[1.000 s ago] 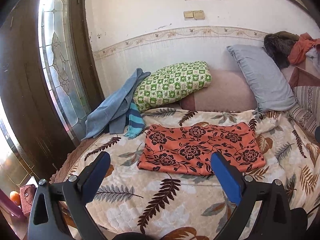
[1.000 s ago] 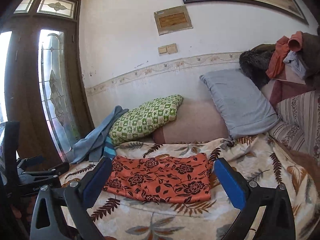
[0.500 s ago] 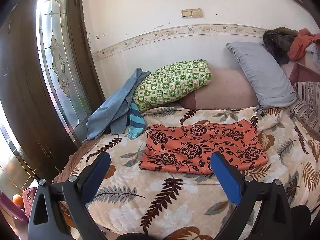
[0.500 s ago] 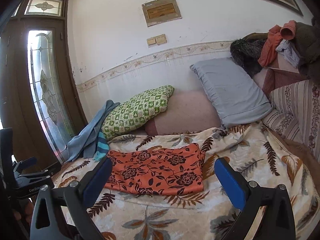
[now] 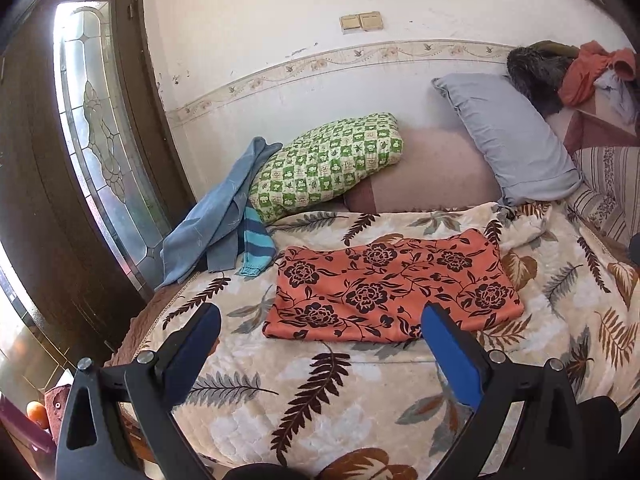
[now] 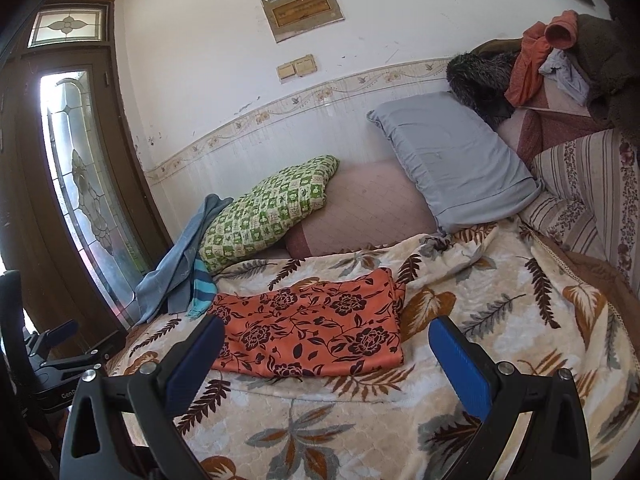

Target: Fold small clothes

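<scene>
An orange cloth with black flowers (image 5: 394, 286) lies folded into a flat rectangle on the leaf-patterned blanket (image 5: 320, 392); it also shows in the right wrist view (image 6: 316, 324). My left gripper (image 5: 320, 320) is open and empty, held back from the cloth's near edge. My right gripper (image 6: 326, 334) is open and empty, also short of the cloth. The left gripper's body (image 6: 56, 356) shows at the left edge of the right wrist view.
A blue garment with a striped sleeve (image 5: 224, 220) lies at the bed's far left by the glass door (image 5: 96, 140). A green checked pillow (image 5: 328, 164), a pink cushion and a grey pillow (image 5: 508, 140) lean on the wall. Heaped clothes (image 6: 540, 64) sit at the far right.
Both grippers have drawn back and drifted a little; the cloth sits slightly farther and more left in the right wrist view. The cloth itself has not moved. Both stay open.
</scene>
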A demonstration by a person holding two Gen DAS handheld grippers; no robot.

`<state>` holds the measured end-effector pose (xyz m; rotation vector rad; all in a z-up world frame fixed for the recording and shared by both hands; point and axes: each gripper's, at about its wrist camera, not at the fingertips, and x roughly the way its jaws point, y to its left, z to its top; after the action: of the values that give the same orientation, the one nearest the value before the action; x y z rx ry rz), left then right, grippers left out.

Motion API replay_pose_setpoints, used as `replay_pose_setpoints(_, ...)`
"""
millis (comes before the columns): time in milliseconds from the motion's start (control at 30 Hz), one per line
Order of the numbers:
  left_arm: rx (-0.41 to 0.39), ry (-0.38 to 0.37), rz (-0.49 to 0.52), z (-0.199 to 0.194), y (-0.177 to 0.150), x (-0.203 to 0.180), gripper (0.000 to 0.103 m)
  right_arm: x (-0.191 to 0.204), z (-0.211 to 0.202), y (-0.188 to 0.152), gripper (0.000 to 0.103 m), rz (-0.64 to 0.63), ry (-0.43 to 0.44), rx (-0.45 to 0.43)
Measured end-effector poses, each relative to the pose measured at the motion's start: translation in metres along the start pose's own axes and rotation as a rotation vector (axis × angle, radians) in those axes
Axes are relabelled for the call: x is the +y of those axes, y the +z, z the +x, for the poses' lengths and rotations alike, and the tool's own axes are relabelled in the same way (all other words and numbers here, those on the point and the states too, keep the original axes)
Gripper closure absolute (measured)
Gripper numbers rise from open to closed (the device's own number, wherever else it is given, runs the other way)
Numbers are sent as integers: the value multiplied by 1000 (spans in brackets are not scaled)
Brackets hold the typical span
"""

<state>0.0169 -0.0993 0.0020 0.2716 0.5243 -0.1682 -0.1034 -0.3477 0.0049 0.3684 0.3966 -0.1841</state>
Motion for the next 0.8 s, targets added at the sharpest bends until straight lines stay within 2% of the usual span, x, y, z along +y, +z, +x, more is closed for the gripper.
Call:
replay_pose_setpoints(200, 6, 1, 2, 0, -2, -1, 3, 4, -1, -2, 0, 12, 32, 11)
replay_pose_setpoints(433, 7, -1, -13, 0, -3, 4, 3, 24, -4, -3, 0, -39, 54, 9)
replay_pose_setpoints(600, 16, -6, -33, 2, -5, 10, 3, 28, 0, -5, 0, -59, 38, 25)
replay_pose_setpoints(800, 33, -32, -46, 7, -8, 10, 3, 19, 5, -4, 0, -24, 10, 56)
